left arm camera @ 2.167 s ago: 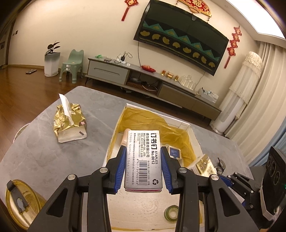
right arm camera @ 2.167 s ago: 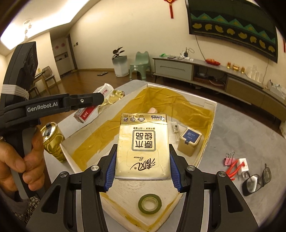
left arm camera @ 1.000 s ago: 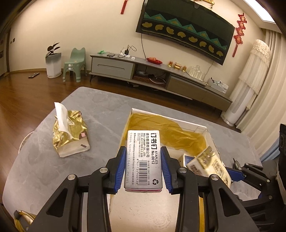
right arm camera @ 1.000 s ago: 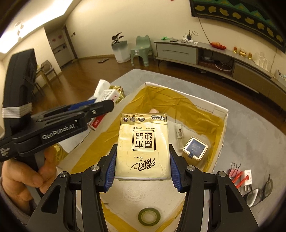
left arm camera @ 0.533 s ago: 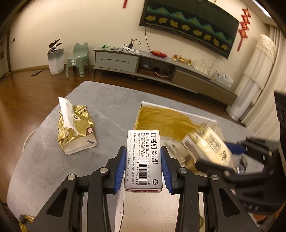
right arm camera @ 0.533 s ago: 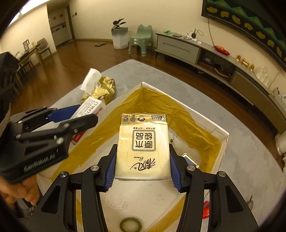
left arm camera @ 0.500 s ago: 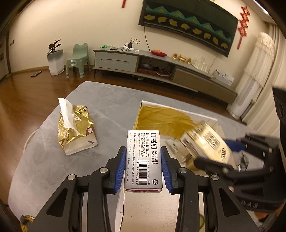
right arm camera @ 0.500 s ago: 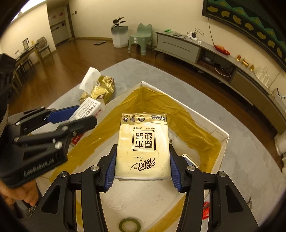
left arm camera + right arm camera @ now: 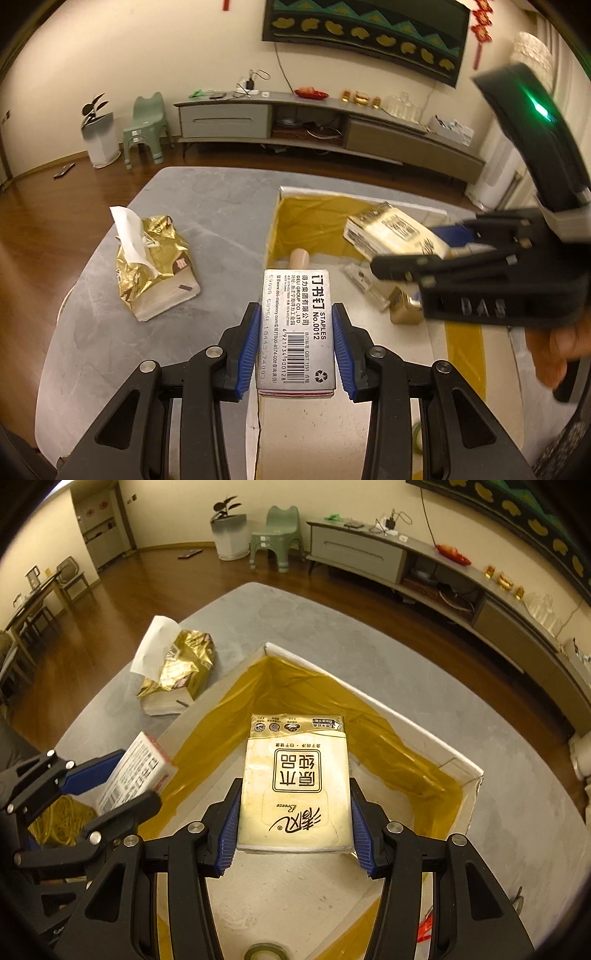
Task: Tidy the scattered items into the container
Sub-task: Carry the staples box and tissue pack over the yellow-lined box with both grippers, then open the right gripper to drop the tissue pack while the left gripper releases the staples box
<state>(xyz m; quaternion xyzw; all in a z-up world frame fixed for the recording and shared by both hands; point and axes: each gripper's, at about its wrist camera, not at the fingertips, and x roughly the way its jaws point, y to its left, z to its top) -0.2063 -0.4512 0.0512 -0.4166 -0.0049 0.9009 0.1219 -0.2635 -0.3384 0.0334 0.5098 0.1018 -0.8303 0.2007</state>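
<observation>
Grey table (image 9: 207, 206), wooden floor; left tongs (image 9: 295, 347) clench staples box (image 9: 297, 328), right tongs (image 9: 293, 830) tissue pack (image 9: 295, 782).

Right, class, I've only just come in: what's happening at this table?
A person is tidying items into a white box lined with gold tape. The left gripper is shut on a box of staples, held above the box's edge. The right gripper is shut on a pack of tissues above the box's inside. An opened gold tissue pack lies on the grey table.
</observation>
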